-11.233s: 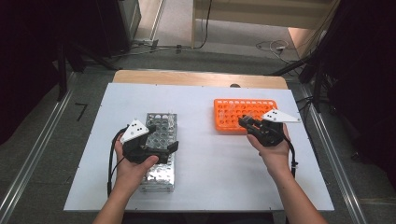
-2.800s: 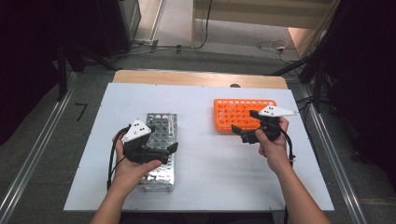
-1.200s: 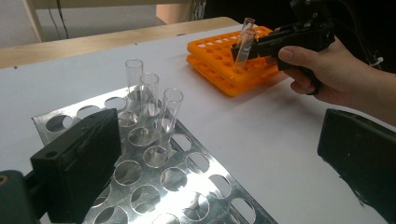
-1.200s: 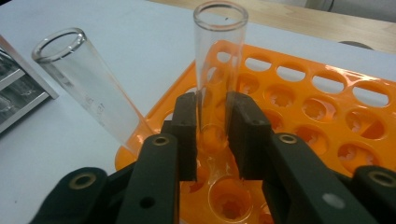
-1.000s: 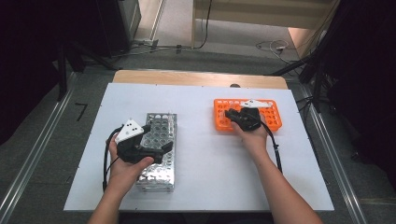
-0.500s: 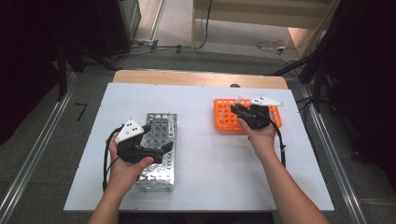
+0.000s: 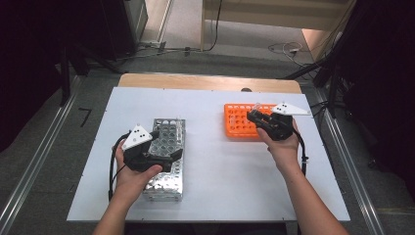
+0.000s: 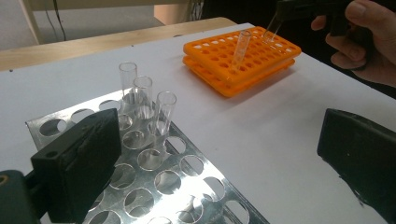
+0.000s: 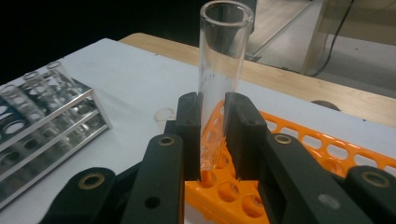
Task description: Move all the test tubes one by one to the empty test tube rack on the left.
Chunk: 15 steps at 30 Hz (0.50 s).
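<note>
Right tongs [image 9: 212, 135]: clenched on a glass test tube [image 9: 219, 70], upright between the pads, its base just above the orange rack [image 9: 327, 140].
Left tongs [image 8: 210, 158]: released, jaws wide over the metal rack [image 8: 187, 196] on the tabletop [image 7: 215, 161].

Black tongs [image 7: 254, 117] — round screw holes, grey three-cornered plate [image 7: 290, 109], black trailing cable [image 7: 301, 152].

The high view looked down from above; both gripper views sat close — all shared the orange rack [image 7: 243, 120].
</note>
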Each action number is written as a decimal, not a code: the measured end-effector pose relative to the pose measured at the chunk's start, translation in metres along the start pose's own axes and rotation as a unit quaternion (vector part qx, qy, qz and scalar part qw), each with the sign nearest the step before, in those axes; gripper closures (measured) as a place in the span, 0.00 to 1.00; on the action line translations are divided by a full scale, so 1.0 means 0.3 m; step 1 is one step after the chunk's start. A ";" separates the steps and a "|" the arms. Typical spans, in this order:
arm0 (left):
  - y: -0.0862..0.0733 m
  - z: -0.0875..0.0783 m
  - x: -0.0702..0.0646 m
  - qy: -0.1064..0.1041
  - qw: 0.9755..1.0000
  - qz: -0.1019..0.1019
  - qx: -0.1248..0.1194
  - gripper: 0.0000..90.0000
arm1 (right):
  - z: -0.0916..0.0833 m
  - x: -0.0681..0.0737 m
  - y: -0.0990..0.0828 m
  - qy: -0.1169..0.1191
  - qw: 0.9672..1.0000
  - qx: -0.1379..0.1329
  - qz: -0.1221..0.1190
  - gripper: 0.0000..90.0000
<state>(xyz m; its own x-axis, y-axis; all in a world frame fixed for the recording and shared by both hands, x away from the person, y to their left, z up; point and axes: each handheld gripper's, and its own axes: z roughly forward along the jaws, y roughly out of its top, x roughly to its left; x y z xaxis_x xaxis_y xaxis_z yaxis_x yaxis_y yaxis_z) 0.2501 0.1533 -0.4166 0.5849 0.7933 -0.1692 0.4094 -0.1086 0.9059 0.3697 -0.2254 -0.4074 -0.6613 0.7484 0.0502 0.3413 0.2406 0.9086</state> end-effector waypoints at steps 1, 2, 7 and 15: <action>0.000 0.000 0.000 0.000 1.000 0.000 0.000 0.00 | -0.008 0.008 -0.002 0.001 1.000 0.000 -0.001 0.82; 0.000 0.000 -0.001 -0.001 1.000 0.001 0.000 0.00 | -0.014 0.015 -0.005 0.005 1.000 0.001 -0.002 0.82; 0.002 0.002 -0.007 -0.002 1.000 0.004 0.000 0.00 | -0.042 0.055 -0.019 0.015 1.000 0.005 -0.010 0.82; 0.005 0.004 -0.020 -0.006 1.000 0.007 0.001 0.00 | -0.085 0.126 -0.048 0.035 0.999 0.005 -0.022 0.82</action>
<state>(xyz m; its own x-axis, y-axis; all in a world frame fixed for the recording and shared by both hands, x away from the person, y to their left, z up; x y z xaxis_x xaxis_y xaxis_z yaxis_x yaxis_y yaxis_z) 0.2482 0.1477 -0.4147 0.5992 0.7844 -0.1604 0.4015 -0.1211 0.9078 0.3228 -0.2164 -0.4080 -0.7204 0.6925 0.0398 0.3178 0.2785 0.9063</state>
